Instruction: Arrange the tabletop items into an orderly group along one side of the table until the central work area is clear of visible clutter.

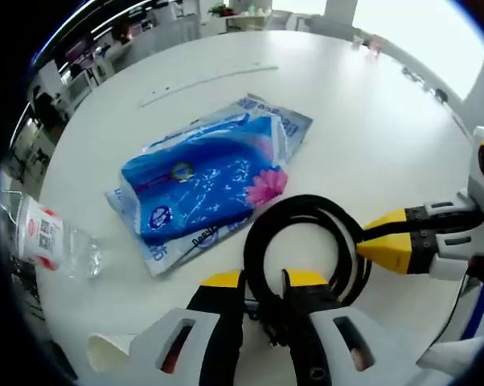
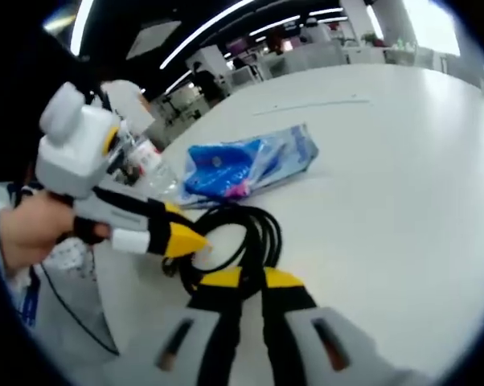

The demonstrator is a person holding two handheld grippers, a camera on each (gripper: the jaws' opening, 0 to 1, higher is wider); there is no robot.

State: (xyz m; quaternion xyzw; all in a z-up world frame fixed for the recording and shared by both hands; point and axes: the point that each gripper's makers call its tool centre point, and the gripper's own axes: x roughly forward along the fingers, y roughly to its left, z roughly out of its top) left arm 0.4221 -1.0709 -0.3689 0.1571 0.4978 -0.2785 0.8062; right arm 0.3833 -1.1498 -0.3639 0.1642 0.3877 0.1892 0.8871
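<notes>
**Both claws on the black cable coil**

White and round, the surface [image 1: 371, 121] stretched away toward a bright office of desks and ceiling light strips. In the left gripper view, farthest left, a clear plastic bottle [image 1: 53, 241] with a red and white label lay on its side near the rim. Below it, at the near edge, a white paper cup [image 1: 107, 352] poked out beside my claw. Further right lay the blue plastic packet [image 1: 206, 181] with a pink flower printed on it, flat on the surface and just beside the coil. Beyond it, a thin pale strip [image 1: 210, 80] lay well apart, toward the far side.

My left claw [image 1: 262, 310] had its yellow-tipped jaws drawn close around the near side of the black cable coil [image 1: 306, 211], a strand pinched between them. From the right, my right claw [image 1: 387, 245] reached in, its yellow tips touching the right side of the same coil.

In the right gripper view, a hand [image 2: 33, 229] at the left held my left claw [image 2: 186, 240], whose yellow tips met the black cable coil [image 2: 250, 233]. The blue plastic packet [image 2: 242, 165] lay just past the coil, with the bottle [image 2: 141, 157] partly hidden behind the left claw. My right claw [image 2: 242, 281] sat low in the middle, jaws nearly together at the near edge of the coil; I could not tell for certain whether a strand was caught between them.
</notes>
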